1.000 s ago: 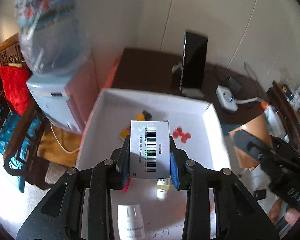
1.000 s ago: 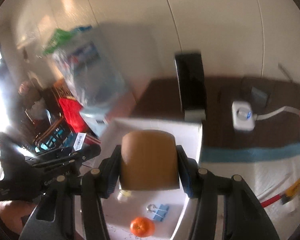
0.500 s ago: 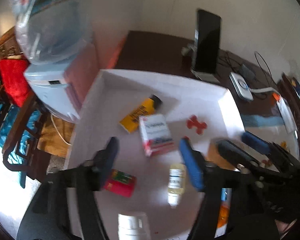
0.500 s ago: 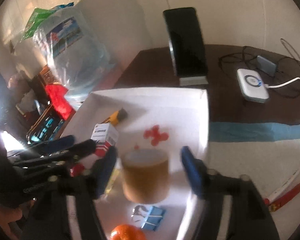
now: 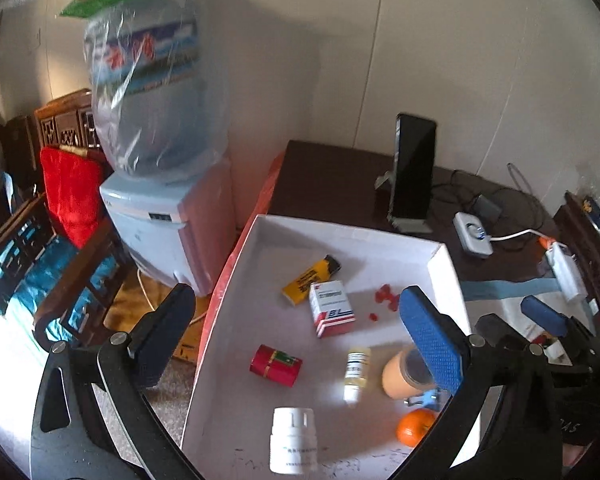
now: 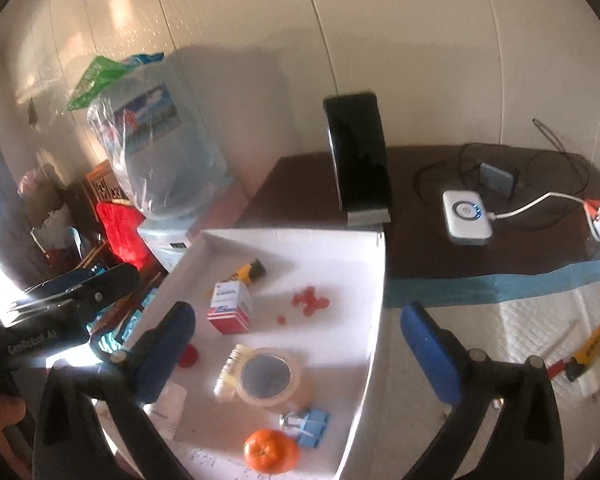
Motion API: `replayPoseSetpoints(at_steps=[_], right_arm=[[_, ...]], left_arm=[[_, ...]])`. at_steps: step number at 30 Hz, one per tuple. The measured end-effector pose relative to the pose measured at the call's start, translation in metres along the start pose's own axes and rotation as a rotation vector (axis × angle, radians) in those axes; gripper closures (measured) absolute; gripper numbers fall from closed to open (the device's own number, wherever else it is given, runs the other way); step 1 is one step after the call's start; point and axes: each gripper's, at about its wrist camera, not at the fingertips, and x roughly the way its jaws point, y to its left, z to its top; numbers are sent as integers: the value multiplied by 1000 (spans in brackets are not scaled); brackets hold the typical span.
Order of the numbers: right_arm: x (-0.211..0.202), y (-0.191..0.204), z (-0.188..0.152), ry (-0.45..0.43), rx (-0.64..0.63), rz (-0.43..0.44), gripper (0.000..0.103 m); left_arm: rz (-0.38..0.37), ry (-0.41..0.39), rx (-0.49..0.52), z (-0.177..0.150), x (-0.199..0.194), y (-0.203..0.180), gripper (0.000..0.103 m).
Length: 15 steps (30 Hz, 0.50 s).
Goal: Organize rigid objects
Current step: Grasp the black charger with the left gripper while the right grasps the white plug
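A white open box [image 5: 446,268] [image 6: 374,320] holds several things: a white-and-red carton [image 5: 332,308] [image 6: 230,306], a yellow lighter [image 5: 310,274] [image 6: 250,270], a red cylinder [image 5: 276,366], a small dropper bottle [image 5: 356,370], a brown tape roll [image 5: 404,372] [image 6: 270,378], a white pill bottle [image 5: 294,444], a blue binder clip [image 6: 310,428], an orange [image 5: 414,432] [image 6: 270,456] and red pieces [image 5: 386,296] [image 6: 310,300]. My left gripper [image 5: 296,320] is open and empty above the box. My right gripper [image 6: 300,338] is open and empty above the tape roll.
A phone on a stand [image 5: 412,176] [image 6: 358,160] and a white charger [image 6: 466,216] with cables sit on the dark table behind the box. A water dispenser [image 5: 160,160] stands left. A quilted mat with small tools [image 6: 580,356] lies to the right.
My left gripper opened and let go of the carton, which now lies in the box. My right gripper opened and let go of the tape roll into the box. Both grippers pulled back.
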Motion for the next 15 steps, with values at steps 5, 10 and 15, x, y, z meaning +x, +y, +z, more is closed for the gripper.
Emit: replayPoseSetpoints(at_steps=[5,10,15], right_arm=[[-23,7,1,-38,1,6,0],[-48,9,2,-91,12,9,0],[-74,13,4,-159,-7,-8,0]], left_arm=[[-28,-40,10,3,-26,-7,0],[-57,-77,22,4,-52,-14,0],[-70,-114,32,3,-75,-21,0]])
